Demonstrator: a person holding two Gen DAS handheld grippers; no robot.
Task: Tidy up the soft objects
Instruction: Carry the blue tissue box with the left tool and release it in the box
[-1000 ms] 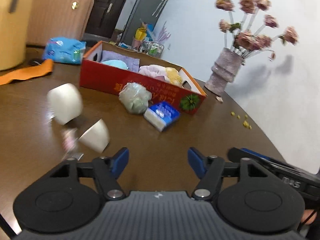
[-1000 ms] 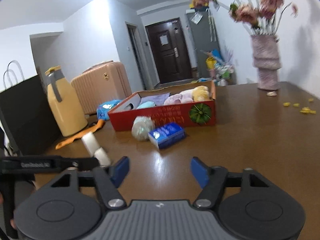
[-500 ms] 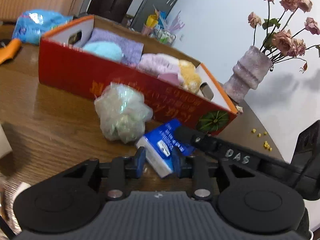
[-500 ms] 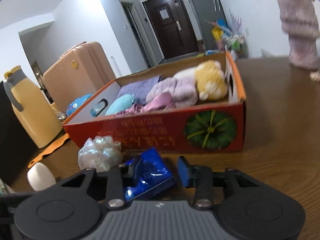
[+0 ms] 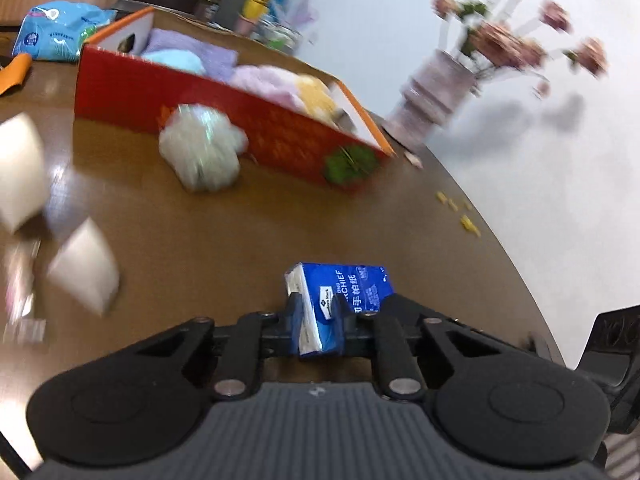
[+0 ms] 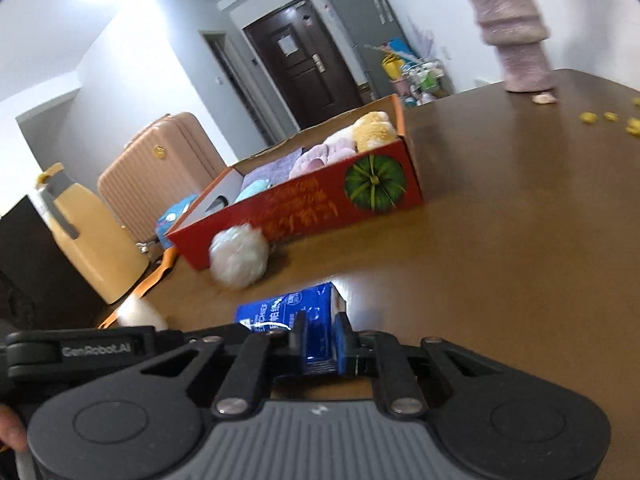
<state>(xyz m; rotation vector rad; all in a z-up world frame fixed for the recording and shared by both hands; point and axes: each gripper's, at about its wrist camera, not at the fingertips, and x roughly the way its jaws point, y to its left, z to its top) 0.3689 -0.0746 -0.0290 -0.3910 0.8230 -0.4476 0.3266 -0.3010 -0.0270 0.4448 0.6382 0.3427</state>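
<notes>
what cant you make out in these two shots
- Left wrist view: the white objects at the left are smeared by motion blur, so their kind is unclear; one is cut off by the frame edge.
- Left wrist view: the flowers are blurred too.
- Right wrist view: the vase is cut off at the top edge.
- Both views: the near end of the blue tissue pack hides between each hand-held gripper's fingers.
- Right wrist view: the red box wall hides its floor.
</notes>
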